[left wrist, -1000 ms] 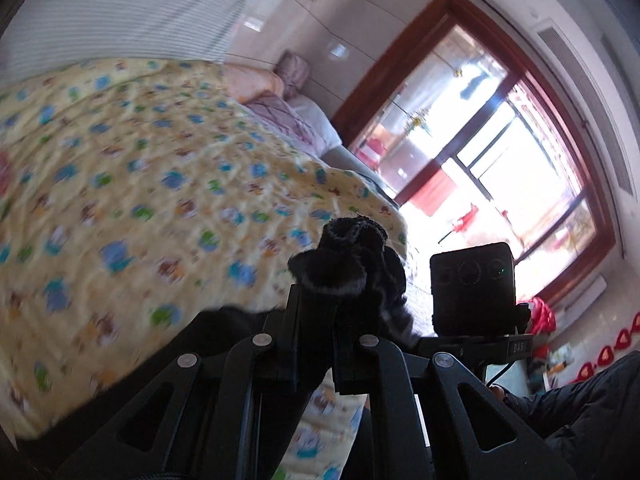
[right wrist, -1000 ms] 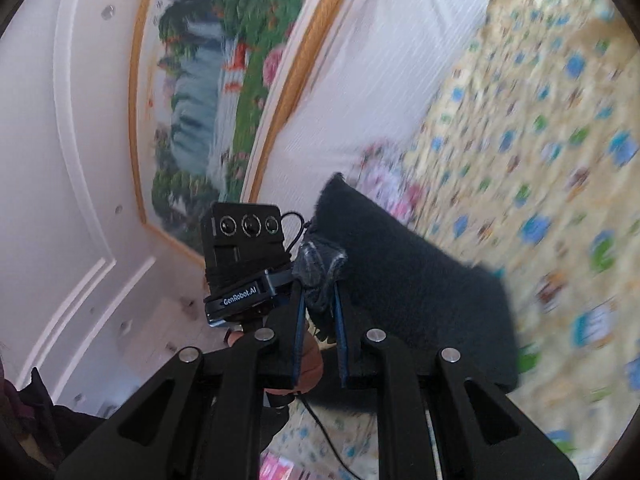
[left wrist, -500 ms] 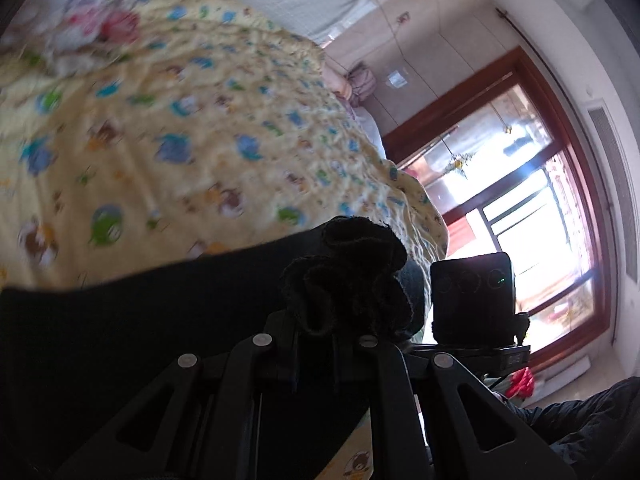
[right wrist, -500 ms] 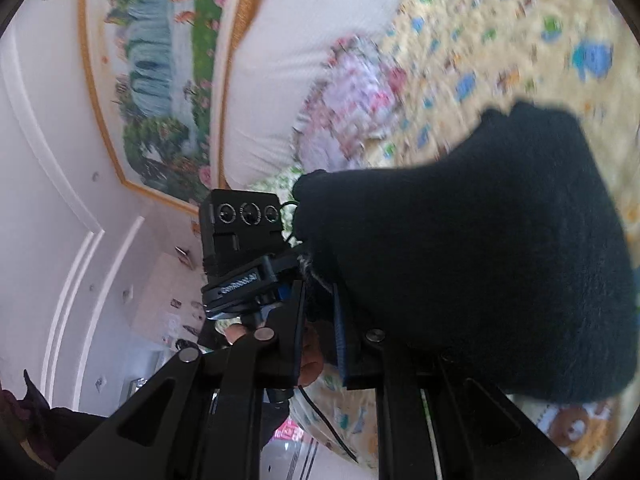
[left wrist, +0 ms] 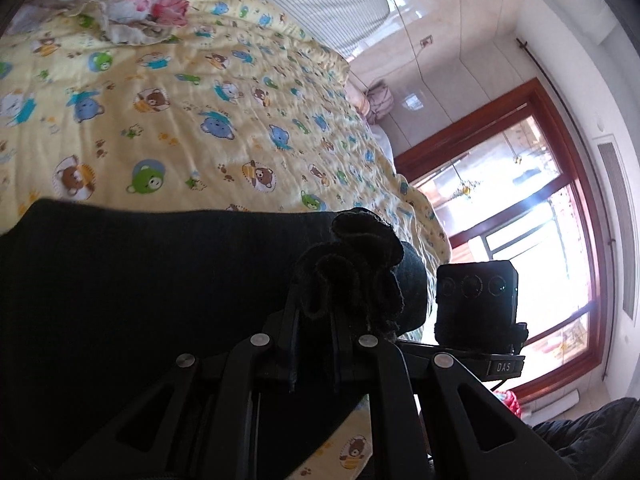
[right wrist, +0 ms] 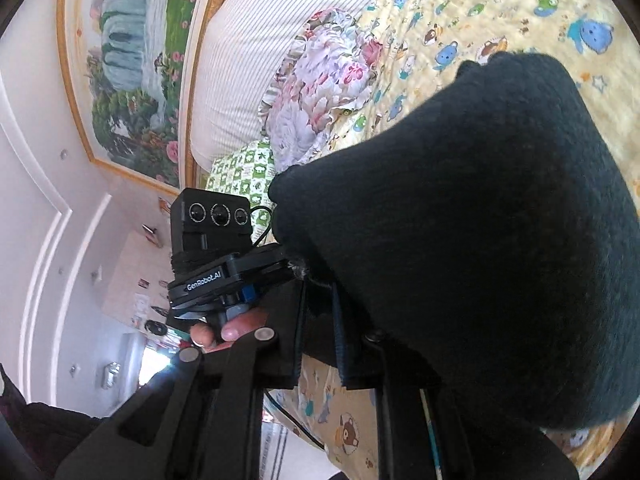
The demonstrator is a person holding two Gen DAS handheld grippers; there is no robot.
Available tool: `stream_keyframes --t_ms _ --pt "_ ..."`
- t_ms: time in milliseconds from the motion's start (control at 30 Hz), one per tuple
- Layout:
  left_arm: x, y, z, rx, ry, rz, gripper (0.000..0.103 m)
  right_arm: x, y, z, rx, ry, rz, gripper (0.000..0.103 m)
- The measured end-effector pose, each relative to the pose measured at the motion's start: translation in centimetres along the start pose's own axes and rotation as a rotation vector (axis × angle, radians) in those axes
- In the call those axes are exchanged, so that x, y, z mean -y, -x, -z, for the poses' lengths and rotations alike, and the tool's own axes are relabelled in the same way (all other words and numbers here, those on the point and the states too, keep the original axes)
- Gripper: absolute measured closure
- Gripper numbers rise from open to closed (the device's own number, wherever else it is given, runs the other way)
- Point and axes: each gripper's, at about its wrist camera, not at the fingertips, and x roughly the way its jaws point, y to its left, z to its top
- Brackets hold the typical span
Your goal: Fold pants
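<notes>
Black fleece pants (left wrist: 152, 292) lie spread low over a yellow bear-print bed cover (left wrist: 192, 120). A bunched edge of the pants (left wrist: 352, 268) sticks up between the fingers of my left gripper (left wrist: 316, 316), which is shut on it. In the right wrist view the pants (right wrist: 480, 240) fill the right half of the picture. My right gripper (right wrist: 318, 292) is shut on another corner of them, the fabric pinched between its black fingers (right wrist: 292, 320). The other gripper's camera block (right wrist: 212, 220) and a hand (right wrist: 232, 330) show to the left.
A floral pillow (right wrist: 320, 92) and a green checked one (right wrist: 240, 176) lie at the striped headboard (right wrist: 272, 40). A framed painting (right wrist: 132, 60) hangs on the wall. A red-framed window (left wrist: 532, 240) stands beyond the bed's edge, with the right gripper's camera (left wrist: 476, 296) in front.
Both grippers have come down toward the bed with the pants in them. The cloth now spreads wide and low over the cover. The left view has rolled, bringing pillows into sight.
</notes>
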Motion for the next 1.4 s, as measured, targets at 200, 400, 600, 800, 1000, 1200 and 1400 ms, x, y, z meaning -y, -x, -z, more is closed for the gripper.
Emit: stream_keyframes --t_ms 200,400,600,800,1000,1200,1400 --pt "0.1 2.1 1.1 0.055 0.034 -0.006 0.093 -1.4 0.2 -0.1 -0.006 0.024 0.001 0.050" --pt "-0.1 4.8 2.4 0.116 0.070 -0.042 0.085 -2.7 0.5 -0.1 0.000 0.044 -0.024 0.048" --pt "0.2 7.3 4.9 0.188 0.099 -0.142 0.074 -3.6 1.0 -0.1 0.007 0.061 -0.056 0.048" --pt "-0.2 9.5 6.5 0.252 0.155 -0.166 0.070 -4.4 0.4 0.4 -0.013 0.072 -0.075 0.047" --pt "0.3 11.4 7.4 0.296 0.163 -0.216 0.070 -5.0 -0.4 0.9 -0.040 0.083 -0.092 0.047" --pt "0.0 13.1 9.1 0.347 0.216 -0.242 0.062 -6.2 -0.7 0.5 -0.043 0.112 -0.110 0.046" --pt "-0.6 15.2 10.8 0.398 0.277 -0.280 0.062 -7.2 -2.2 0.1 -0.076 0.141 -0.118 0.043"
